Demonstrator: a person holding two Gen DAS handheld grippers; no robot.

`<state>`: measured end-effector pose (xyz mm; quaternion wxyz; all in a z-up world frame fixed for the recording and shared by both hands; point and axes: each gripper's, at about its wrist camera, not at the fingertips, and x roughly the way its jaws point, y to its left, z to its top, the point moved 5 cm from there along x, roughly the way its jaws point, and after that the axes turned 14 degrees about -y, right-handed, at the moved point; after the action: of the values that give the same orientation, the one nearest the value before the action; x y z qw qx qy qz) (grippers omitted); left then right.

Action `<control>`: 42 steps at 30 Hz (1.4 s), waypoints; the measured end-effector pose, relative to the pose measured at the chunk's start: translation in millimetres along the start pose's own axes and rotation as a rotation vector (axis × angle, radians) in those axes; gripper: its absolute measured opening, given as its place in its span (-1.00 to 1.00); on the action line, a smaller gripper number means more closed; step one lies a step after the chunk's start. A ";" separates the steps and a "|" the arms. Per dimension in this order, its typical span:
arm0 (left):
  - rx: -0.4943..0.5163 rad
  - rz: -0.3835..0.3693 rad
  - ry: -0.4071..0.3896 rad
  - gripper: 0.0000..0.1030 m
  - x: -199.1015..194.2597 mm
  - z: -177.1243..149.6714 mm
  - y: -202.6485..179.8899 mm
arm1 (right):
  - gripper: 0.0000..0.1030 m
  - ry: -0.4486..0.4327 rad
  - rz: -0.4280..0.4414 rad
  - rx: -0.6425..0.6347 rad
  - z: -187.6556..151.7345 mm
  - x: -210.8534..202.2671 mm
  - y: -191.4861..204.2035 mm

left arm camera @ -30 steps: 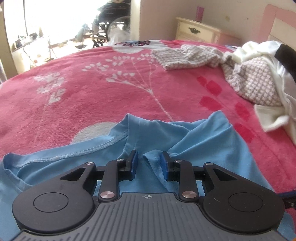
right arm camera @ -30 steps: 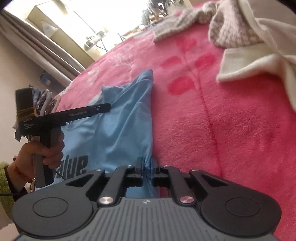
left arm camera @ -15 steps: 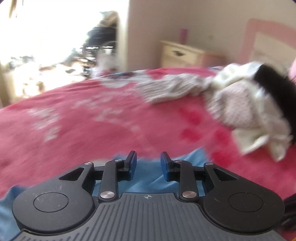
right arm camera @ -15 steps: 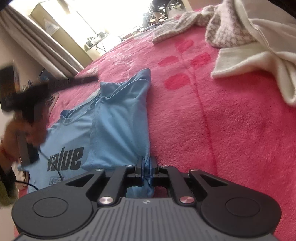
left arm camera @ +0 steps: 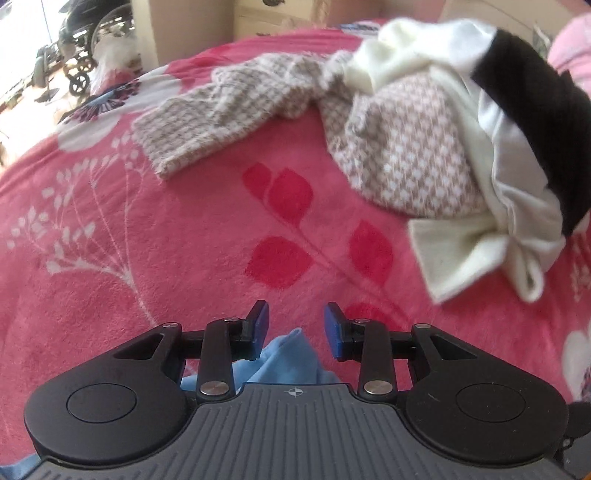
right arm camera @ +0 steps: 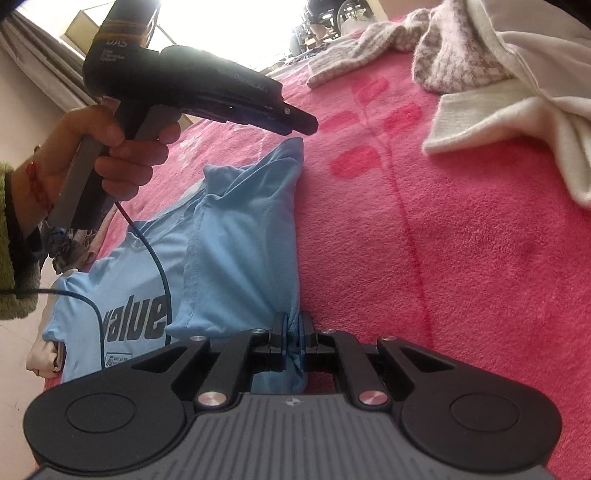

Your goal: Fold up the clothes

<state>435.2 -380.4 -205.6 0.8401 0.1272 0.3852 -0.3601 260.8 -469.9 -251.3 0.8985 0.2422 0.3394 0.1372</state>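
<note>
Blue T-shirt (right arm camera: 240, 236) half-folded: my right gripper (right arm camera: 292, 334) pinches its edge, left gripper (left arm camera: 295, 328) partly open, empty. Knitwear pile (left arm camera: 424, 147) untouched.

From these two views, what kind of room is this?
Most likely a bedroom: a bed under a pink floral blanket, unfolded clothes heaped on it beside a blue T-shirt, and a cream bedside cabinet by the wall.

The blanket (left arm camera: 155, 229) is plush pink fleece; the blue shirt (right arm camera: 240, 236) thin smooth cloth (matt); the checked sweater (left arm camera: 399, 147) fuzzy knit.
</note>
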 end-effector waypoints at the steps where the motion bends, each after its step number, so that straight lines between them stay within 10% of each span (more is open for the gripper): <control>1: 0.013 0.005 0.006 -0.37 0.4 -0.1 -1.3 | -0.88 -0.001 0.001 -0.004 -0.1 -0.1 0.2; 14: -0.165 0.009 0.048 -0.99 7.8 -7.1 17.7 | -0.88 -0.003 0.003 -0.014 0.1 0.9 -0.3; 31: -0.449 0.025 -0.137 -0.96 4.5 -11.5 63.8 | -0.90 -0.012 -0.014 -0.014 -0.7 1.1 0.6; 42: -0.393 0.218 -0.312 -0.66 -200.1 -21.2 135.5 | -0.56 -0.054 0.010 -0.031 22.9 -19.1 3.9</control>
<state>429.8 -172.6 -80.6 0.9317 -0.0545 0.2977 -0.2010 262.0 -482.3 -224.0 0.9104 0.2334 0.3114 0.1403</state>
